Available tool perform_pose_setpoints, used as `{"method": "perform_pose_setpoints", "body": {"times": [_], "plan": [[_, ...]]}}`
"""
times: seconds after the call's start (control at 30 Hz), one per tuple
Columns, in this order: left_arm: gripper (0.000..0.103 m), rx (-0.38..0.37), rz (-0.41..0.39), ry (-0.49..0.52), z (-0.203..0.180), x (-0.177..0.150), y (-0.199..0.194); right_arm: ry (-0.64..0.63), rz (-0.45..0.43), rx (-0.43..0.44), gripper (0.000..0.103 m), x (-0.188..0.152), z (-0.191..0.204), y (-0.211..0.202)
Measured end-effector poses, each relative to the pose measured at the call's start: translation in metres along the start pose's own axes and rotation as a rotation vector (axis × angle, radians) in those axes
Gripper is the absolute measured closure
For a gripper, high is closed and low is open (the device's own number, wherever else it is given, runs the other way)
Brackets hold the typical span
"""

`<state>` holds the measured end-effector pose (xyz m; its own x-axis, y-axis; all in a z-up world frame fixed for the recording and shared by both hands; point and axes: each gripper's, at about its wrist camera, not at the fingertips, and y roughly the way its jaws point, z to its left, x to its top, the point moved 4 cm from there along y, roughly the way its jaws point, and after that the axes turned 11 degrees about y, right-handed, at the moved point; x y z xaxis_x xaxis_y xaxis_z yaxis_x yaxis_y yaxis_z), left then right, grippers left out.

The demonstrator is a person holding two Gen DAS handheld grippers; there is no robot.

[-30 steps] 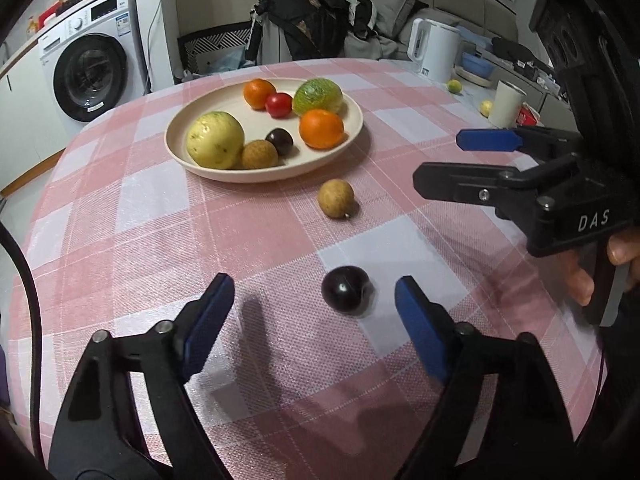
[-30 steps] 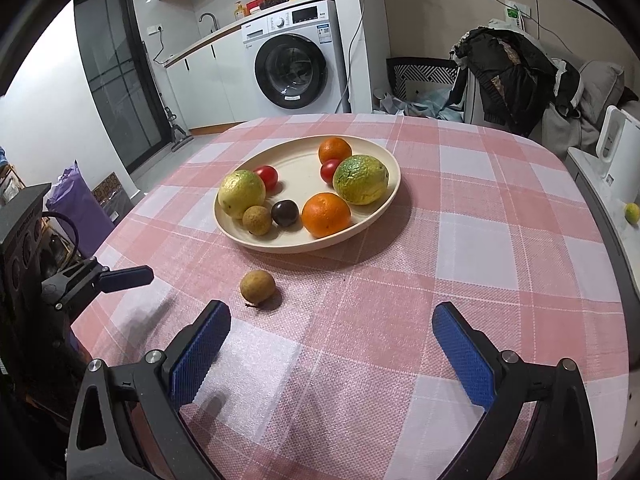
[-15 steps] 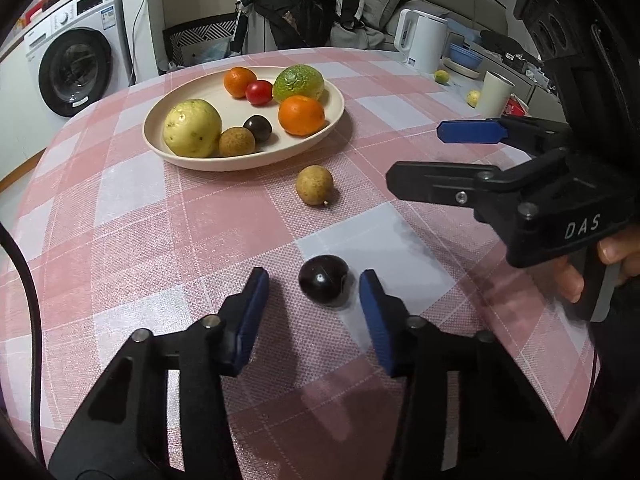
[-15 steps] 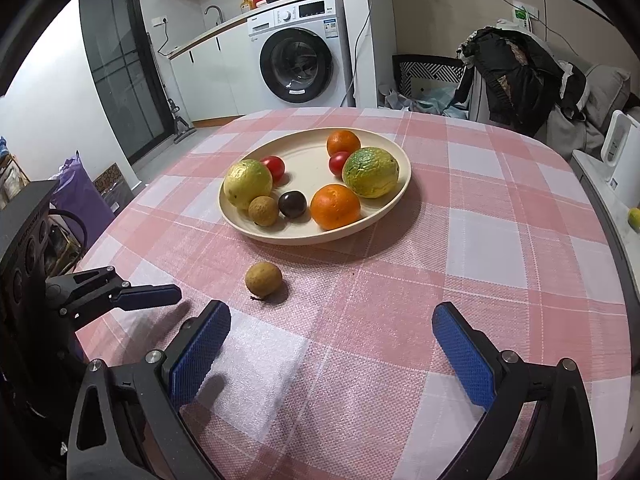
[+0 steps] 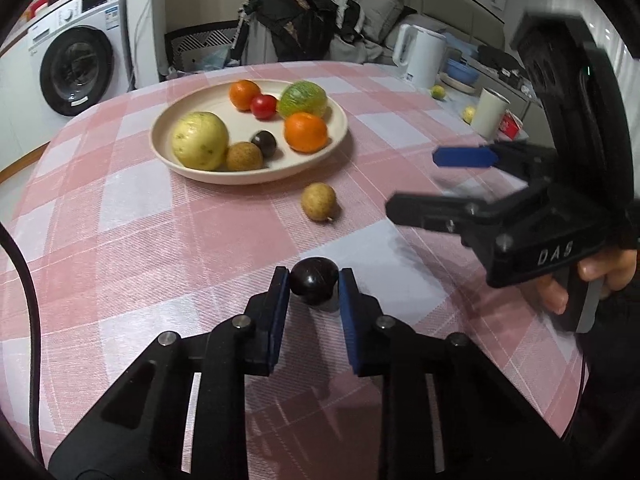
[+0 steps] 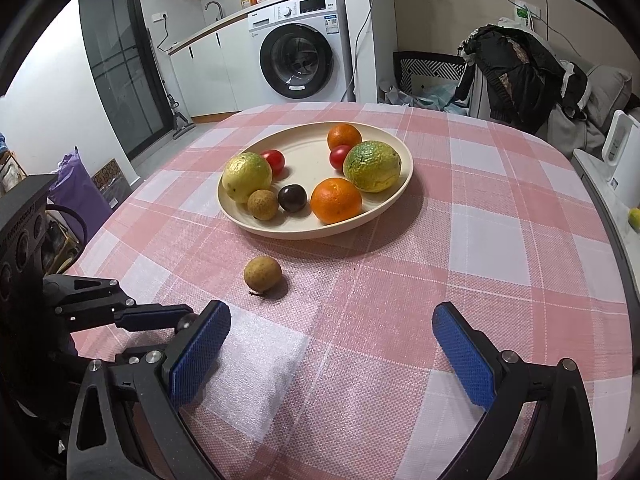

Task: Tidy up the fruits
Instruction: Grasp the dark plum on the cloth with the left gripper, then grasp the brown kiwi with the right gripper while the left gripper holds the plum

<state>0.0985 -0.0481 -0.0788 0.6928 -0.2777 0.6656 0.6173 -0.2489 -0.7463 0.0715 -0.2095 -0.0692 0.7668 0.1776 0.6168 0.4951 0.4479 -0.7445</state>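
A cream plate (image 5: 200, 174) (image 6: 312, 148) holds several fruits: a yellow guava, a green citrus, two oranges, red tomatoes, a brown longan and a dark passion fruit. A loose brown longan (image 5: 318, 201) (image 6: 262, 273) lies on the cloth in front of the plate. My left gripper (image 5: 313, 286) is shut on a dark passion fruit (image 5: 314, 279) at cloth level; in the right wrist view it (image 6: 176, 320) is at the left, the fruit mostly hidden. My right gripper (image 6: 330, 344) is open and empty above the cloth, and it shows at the right in the left wrist view (image 5: 440, 180).
The round table has a pink and white checked cloth (image 6: 480, 240). A white kettle (image 5: 420, 56), a white cup (image 5: 490, 112) and small yellow fruits stand on a side counter at the right. A washing machine (image 6: 300, 48) and a chair with clothes (image 6: 516, 72) stand behind.
My left gripper has moved forward and closed its jaws from wide open onto the dark passion fruit. The right gripper has shifted slightly and stays open.
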Motion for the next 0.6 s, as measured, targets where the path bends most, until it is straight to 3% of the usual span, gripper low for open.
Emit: {"method": "perform_pose_setpoints", "body": {"times": [0.37,0.6], "plan": [[0.081,0.065,-0.064,-0.053,0.025,0.005,-0.019,-0.031,0.032,-0.034,0.001,-0.005,0.004,0.016],[0.081,0.092,-0.070,-0.074,0.036,0.004,-0.022,-0.066,0.078,-0.007,0.022,-0.005,0.020,0.030]]}}
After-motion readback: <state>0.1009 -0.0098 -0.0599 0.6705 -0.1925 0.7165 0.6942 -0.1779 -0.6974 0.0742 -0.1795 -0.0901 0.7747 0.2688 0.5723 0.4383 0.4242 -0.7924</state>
